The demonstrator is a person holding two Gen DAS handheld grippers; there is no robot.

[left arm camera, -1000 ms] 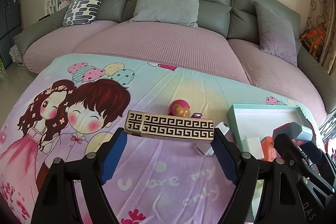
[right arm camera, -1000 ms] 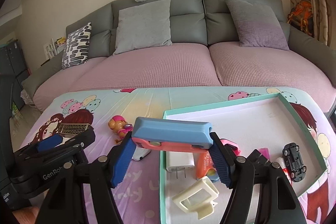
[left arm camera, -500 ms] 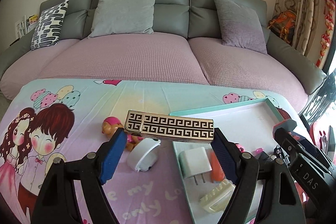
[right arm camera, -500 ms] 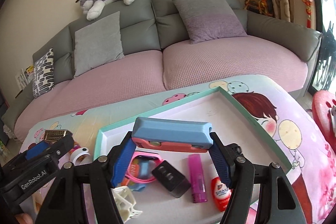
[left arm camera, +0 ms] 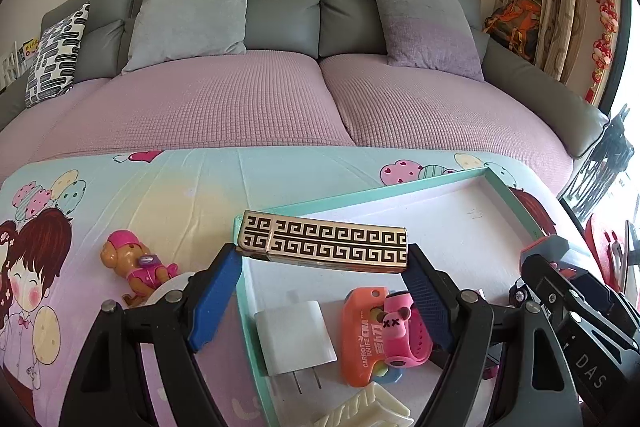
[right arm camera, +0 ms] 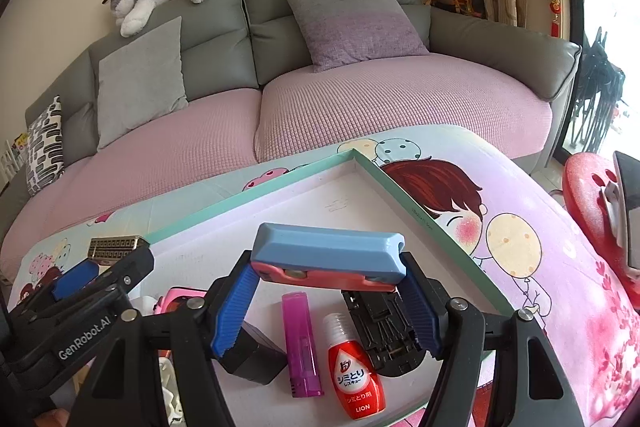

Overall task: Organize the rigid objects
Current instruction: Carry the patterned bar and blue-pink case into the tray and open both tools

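Observation:
My left gripper (left arm camera: 322, 269) is shut on a gold harmonica with a black key pattern (left arm camera: 322, 241), held above the near-left corner of the teal-rimmed white tray (left arm camera: 516, 201). My right gripper (right arm camera: 328, 281) is shut on a blue and red case (right arm camera: 326, 253), held over the tray's middle (right arm camera: 256, 193). In the tray lie a white charger (left arm camera: 294, 337), an orange carrot knife (left arm camera: 364, 335), a pink watch (left arm camera: 406, 331), a purple lighter (right arm camera: 302, 343), a red Lion bottle (right arm camera: 356, 375) and a black toy car (right arm camera: 386, 327). The left gripper with the harmonica shows at the right wrist view's left (right arm camera: 114, 249).
A pink and brown toy pup (left arm camera: 136, 265) and a white round thing (left arm camera: 166, 291) lie on the cartoon cloth left of the tray. A pink and grey sofa (left arm camera: 320, 99) stands behind the table. A red stool (right arm camera: 592, 195) stands at the right.
Both grippers have swung right, with their objects still held. The harmonica is now over the tray's left corner, and the blue and red case is further over the tray.

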